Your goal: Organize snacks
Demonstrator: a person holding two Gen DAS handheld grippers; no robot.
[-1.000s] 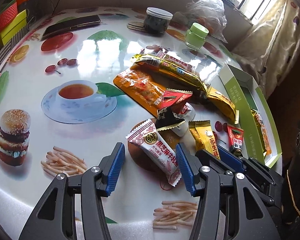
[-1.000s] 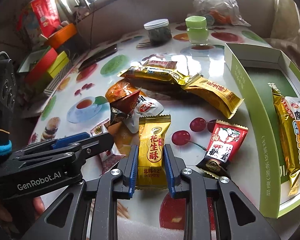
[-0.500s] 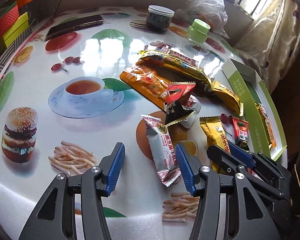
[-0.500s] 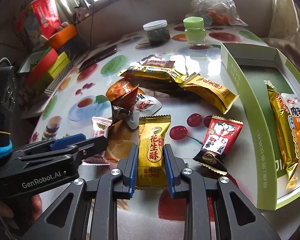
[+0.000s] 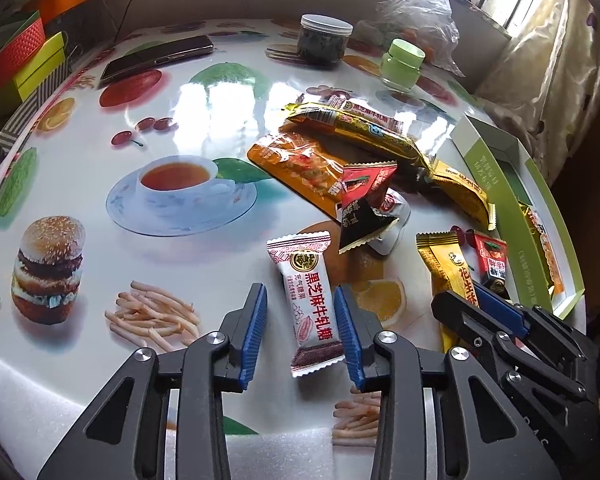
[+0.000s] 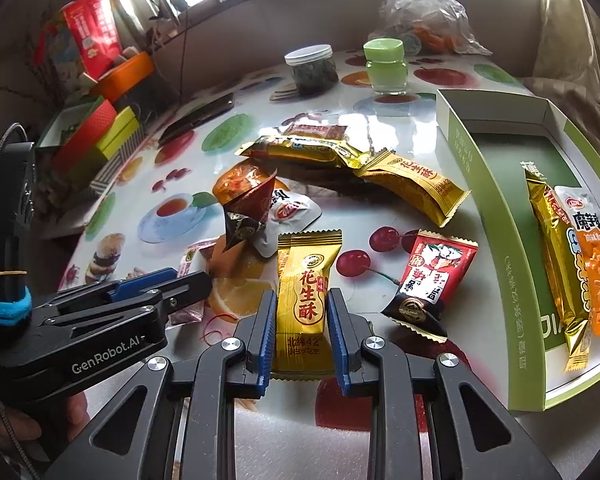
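Left gripper [image 5: 300,336] fingers were closing around the white sesame candy [image 5: 310,300], right gripper [image 6: 302,336] pinched the gold peanut candy [image 6: 306,296], both beside the green box [image 6: 496,216], which held only a few packs; most snacks remained loose.

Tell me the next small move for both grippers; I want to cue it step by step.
Probably finish the left grip first. The left gripper is closing around the white candy, but a gap shows at its left pad. The right gripper already pinches the gold candy. Both lie flat on the table; then lift them toward the green box.
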